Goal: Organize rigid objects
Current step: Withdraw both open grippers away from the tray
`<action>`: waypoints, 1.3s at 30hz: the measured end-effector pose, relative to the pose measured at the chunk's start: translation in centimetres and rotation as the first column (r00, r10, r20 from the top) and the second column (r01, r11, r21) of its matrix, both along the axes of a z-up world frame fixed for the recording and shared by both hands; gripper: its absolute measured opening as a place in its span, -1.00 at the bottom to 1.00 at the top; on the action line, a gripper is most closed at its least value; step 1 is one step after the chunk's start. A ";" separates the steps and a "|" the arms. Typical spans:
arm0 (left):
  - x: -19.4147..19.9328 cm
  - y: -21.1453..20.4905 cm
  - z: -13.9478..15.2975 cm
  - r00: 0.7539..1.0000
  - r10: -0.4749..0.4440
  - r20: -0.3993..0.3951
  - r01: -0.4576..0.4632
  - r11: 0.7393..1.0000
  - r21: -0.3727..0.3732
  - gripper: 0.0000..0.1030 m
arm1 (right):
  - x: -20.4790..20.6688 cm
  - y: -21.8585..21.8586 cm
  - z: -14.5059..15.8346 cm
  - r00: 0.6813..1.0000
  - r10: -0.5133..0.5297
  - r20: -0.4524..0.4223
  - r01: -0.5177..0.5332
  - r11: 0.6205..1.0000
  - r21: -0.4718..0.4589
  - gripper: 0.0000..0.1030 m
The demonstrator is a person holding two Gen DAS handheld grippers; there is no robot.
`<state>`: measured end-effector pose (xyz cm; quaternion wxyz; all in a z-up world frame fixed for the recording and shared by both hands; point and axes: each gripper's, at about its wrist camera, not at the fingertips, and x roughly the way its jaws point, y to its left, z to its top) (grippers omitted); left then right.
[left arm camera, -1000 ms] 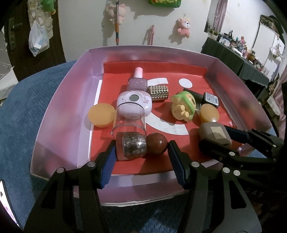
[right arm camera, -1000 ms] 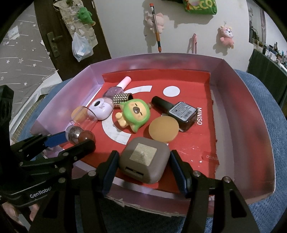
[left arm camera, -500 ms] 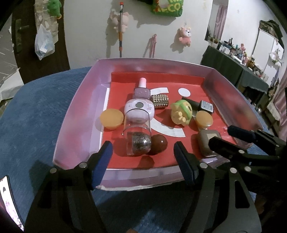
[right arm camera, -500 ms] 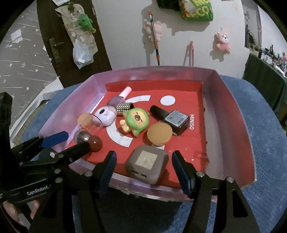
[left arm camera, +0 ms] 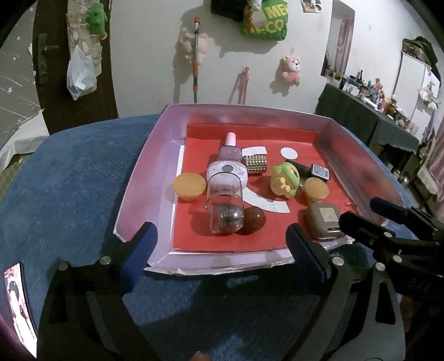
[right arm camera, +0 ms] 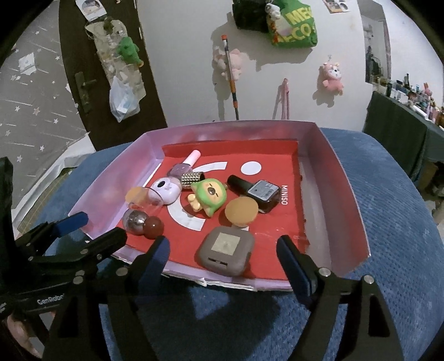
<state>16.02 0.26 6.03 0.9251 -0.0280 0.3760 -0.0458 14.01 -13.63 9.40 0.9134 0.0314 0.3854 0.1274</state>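
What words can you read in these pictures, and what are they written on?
"MINISO": on the red liner of the box.
"GenRobo", cut off: on the left gripper.
"ME" over "ECO", partly hidden: on the green bag on the wall.
Label on the dark bottle: too small to read.

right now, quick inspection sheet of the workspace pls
surface: blue cushion carrying a pink-walled tray.
job's things: grey case, green figure, dark bottle, brown ball, all lying in the tray.
clutter: phone at the cushion's edge.
grippers: left gripper and right gripper both open, jaws just widened, nothing between them.
cables: nothing seen.
surroundings: plush toys on the wall.
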 end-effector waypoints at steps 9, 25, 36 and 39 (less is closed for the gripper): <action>-0.5 -0.2 -0.7 1.000 0.024 0.018 -0.025 0.999 0.037 0.92 | -0.9 -0.5 -0.5 0.997 -0.063 0.036 0.064 0.998 -0.011 0.70; -0.4 -0.1 -1.7 0.999 0.044 0.012 -0.044 0.997 0.065 0.92 | -0.9 -0.8 -1.3 0.996 -0.081 0.033 0.082 0.996 -0.019 0.70; -0.6 0.0 -1.5 0.999 0.041 0.020 -0.042 0.997 0.058 0.92 | -0.9 -0.9 -1.3 0.996 -0.080 0.032 0.080 0.997 -0.016 0.70; -0.8 0.0 -1.2 0.999 0.041 0.025 -0.042 0.998 0.056 0.92 | -1.0 -0.9 -1.1 0.996 -0.072 0.044 0.073 0.997 -0.017 0.70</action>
